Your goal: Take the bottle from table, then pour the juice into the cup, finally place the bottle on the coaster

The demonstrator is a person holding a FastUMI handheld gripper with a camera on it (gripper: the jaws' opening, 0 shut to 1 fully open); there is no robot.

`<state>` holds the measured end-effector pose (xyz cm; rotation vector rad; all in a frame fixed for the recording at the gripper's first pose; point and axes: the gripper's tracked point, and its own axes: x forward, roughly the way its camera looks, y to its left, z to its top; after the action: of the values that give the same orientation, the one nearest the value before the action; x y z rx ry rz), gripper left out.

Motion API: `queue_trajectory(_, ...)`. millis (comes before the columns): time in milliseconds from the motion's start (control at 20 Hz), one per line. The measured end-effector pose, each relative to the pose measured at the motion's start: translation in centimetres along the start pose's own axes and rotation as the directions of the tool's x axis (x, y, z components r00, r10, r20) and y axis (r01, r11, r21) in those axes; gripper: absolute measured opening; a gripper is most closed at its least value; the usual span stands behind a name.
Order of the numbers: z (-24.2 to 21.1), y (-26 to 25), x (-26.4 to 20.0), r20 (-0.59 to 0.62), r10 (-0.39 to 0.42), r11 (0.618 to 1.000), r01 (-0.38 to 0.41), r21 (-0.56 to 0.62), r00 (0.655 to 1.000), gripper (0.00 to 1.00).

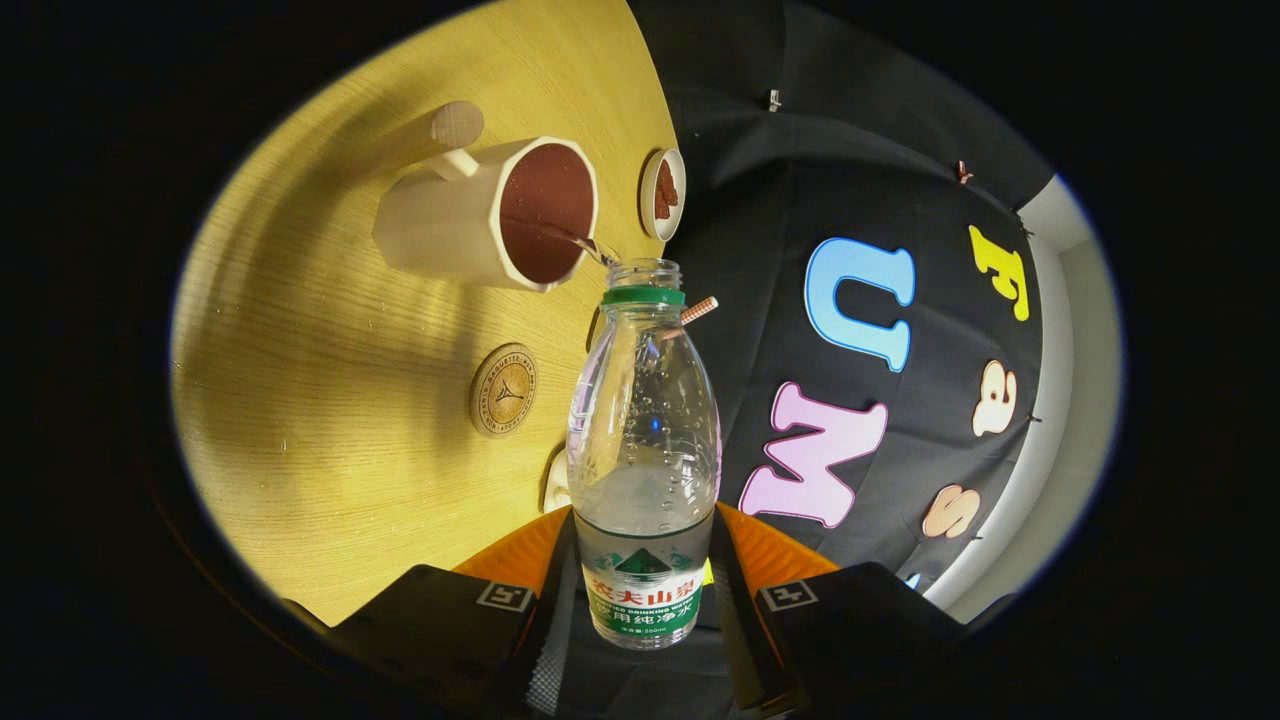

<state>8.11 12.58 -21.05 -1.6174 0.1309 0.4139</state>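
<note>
Gripper [643, 600] clamped on the clear bottle [643, 440], both fingers pressing its labelled lower body. Bottle tipped over, uncapped mouth just beside the rim of the white cup [480, 215], thin stream running into it. Cup's inside dark reddish. Round wooden coaster [503, 389] on the yellow table [330, 450], near the cup, left of the bottle. Small dish [663, 193] farther off, by the table edge.
</note>
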Motion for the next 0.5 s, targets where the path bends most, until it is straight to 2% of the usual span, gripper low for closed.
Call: queue_trajectory(500,0.44,-0.29,0.55,0.016,-0.003,0.999,0.004,-0.054,1.0,0.67)
